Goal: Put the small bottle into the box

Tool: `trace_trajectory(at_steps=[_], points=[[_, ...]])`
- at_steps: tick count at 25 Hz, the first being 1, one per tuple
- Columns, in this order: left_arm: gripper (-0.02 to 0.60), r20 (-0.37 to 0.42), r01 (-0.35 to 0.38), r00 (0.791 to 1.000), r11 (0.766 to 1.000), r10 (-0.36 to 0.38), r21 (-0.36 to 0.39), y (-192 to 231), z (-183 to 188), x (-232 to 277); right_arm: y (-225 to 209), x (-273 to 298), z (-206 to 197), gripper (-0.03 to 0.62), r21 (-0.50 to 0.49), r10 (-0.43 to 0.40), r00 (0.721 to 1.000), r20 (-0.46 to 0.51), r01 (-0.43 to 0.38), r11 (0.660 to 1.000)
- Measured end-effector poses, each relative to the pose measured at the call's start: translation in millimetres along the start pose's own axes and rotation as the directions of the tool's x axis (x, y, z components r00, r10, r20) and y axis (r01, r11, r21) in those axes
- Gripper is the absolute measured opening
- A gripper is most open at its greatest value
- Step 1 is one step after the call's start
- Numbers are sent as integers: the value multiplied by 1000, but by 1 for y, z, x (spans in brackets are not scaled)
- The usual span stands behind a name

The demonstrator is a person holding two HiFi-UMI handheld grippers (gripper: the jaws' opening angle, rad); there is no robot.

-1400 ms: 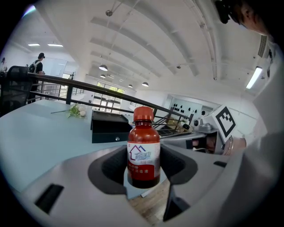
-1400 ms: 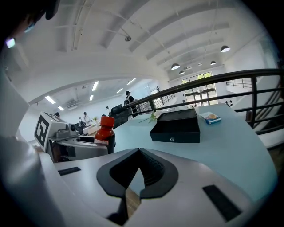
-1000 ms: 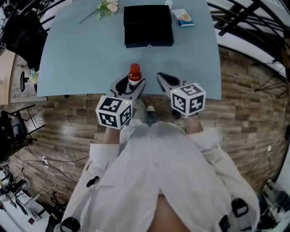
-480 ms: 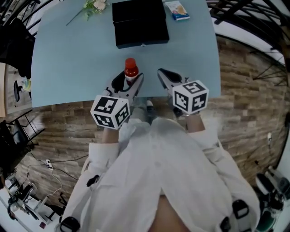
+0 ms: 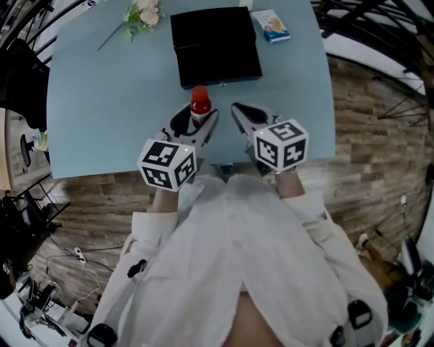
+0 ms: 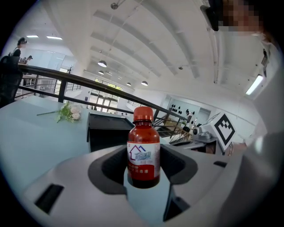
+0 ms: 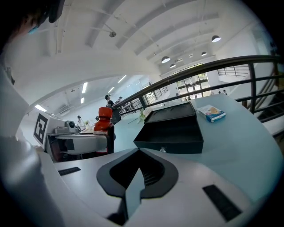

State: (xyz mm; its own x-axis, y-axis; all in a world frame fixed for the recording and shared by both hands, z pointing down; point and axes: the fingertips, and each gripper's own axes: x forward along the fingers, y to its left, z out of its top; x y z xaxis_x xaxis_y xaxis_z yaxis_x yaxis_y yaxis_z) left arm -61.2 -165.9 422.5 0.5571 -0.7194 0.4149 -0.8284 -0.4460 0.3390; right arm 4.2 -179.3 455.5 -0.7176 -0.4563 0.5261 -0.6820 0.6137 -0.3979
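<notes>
A small brown bottle with a red cap and a white and red label stands upright between the jaws of my left gripper, which is shut on it just above the table's near edge. The left gripper view shows the bottle close up, with the black box behind it. The box sits at the far middle of the table with its lid down and a small latch at its front. Beside the bottle, to its right, my right gripper is shut on nothing; in the right gripper view its jaws meet at the tips.
The light blue table carries a sprig of white flowers at the far left and a small blue and white carton right of the box. Wooden floor lies below the near edge. Dark railings run along the right side.
Both grippers have moved forward over the table, and the held bottle is now closer to the front of the box. The grip has not changed.
</notes>
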Motion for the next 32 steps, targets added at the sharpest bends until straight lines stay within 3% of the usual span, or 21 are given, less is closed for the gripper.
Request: trace_trajectory(at_steps=[9,14,22,32], points=[[221,-33,67,997,997,-65,50,45,34,22,-13,39,43,2,9,-61,998,31,61,998],[221,-75,100,993,994,-96,49,57,29,32,-19,51,45,2,27,-91,996,24,90,996],[221,-109,156,983,986,-149,56,58,23,48,-29,55,43,2,57,-140,990,28,138,989],[221,-134,185,975,982,-177,50,39,20,70,-31,50,40,2,46,-139,990,21,138,989]])
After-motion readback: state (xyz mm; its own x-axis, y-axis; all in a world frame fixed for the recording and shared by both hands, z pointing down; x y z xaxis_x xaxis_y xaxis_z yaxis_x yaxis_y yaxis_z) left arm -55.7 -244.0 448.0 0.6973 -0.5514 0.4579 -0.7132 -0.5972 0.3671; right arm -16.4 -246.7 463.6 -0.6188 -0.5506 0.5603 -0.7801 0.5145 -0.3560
